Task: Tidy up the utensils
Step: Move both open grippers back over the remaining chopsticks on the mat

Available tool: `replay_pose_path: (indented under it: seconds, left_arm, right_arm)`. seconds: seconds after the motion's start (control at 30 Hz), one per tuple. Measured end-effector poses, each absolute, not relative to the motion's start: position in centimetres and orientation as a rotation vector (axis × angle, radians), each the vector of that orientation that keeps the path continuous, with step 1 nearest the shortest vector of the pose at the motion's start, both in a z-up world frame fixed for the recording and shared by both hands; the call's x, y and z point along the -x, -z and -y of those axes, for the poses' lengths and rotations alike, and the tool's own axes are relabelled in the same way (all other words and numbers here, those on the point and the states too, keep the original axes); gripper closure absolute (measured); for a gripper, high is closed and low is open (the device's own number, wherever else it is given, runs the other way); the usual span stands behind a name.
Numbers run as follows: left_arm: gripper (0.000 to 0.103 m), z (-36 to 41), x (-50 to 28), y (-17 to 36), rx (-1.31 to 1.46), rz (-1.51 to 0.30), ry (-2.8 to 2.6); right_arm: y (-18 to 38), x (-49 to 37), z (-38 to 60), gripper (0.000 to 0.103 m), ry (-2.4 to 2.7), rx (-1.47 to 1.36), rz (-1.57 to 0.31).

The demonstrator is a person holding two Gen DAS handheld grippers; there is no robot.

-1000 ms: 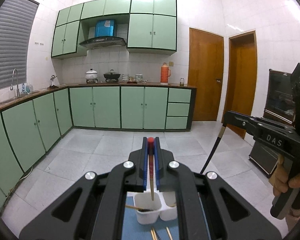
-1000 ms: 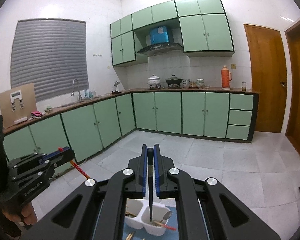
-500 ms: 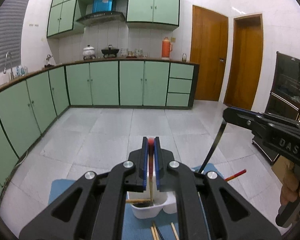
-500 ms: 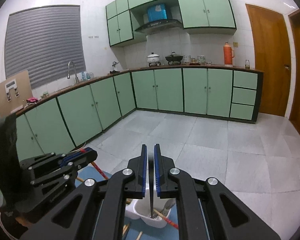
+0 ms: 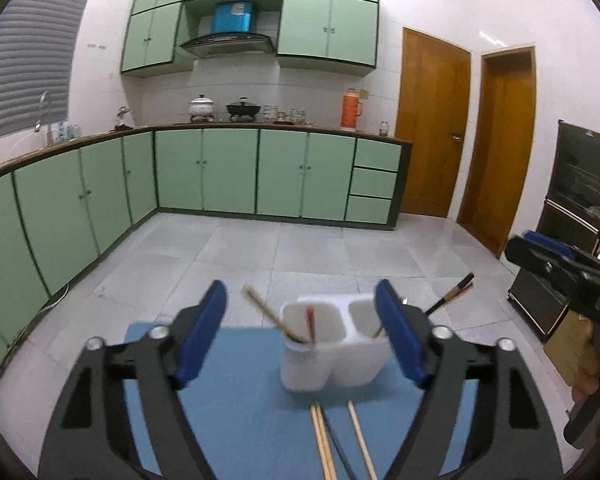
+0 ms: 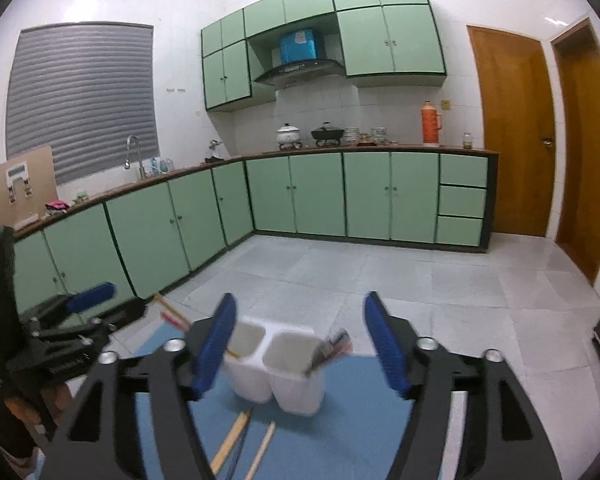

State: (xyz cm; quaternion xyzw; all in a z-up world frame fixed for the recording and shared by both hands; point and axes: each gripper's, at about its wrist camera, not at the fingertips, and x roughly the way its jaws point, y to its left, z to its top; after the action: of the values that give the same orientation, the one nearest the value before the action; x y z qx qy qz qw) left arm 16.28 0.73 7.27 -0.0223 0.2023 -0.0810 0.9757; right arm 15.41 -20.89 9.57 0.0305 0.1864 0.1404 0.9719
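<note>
Both grippers opened over a white two-compartment plastic utensil holder on a blue mat.

Going left to right: the left gripper (image 5: 300,332), black with blue pads, had its jaws spreading apart with nothing pinched between them; the white two-compartment plastic utensil holder (image 5: 328,360) stood upright beyond them on the blue rectangular mat (image 5: 236,400). Its left compartment held a red-tipped chopstick (image 5: 310,318) and a pale wooden chopstick (image 5: 266,312) leaning left. The right compartment held dark chopsticks (image 5: 454,292) leaning right. Loose wooden chopsticks (image 5: 322,440) lay flat on the mat just in front of the holder. The right gripper (image 6: 300,344), likewise black and blue, was also opening, its jaws wide and gripping nothing, the holder in the gap beyond them. A hand (image 5: 592,376) held its handle at the far right of the left wrist view.
</note>
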Motion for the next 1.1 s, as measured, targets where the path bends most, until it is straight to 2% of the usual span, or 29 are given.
replay_pose_path:
  seconds: [0.03, 0.17, 0.63, 1.0, 1.1]
  left_arm:
    - [0.017, -0.9, -15.3, -6.6, 0.047, -0.411, 0.143]
    - [0.013, -1.2, -12.7, -3.8, 0.036, -0.438, 0.104]
    - [0.01, -1.7, -6.4, 4.7, -0.051, -0.575, 0.092]
    - [0.01, -2.1, -3.9, 8.4, -0.079, -0.688, 0.128]
    - [0.01, -1.9, -3.5, 9.0, -0.085, -0.721, 0.155]
  right_arm:
    - [-8.8, -14.5, 20.9, 0.021, -0.264, -0.064, -0.383]
    - [-5.7, -11.9, 21.2, 0.007, -0.217, -0.094, -0.418]
    - [3.0, -6.5, 20.2, 0.007, -0.196, -0.12, -0.603]
    - [7.6, -3.8, 18.1, 0.029, -0.241, -0.087, -0.736]
    - [8.5, -3.3, 17.7, 0.039, -0.251, -0.082, -0.768]
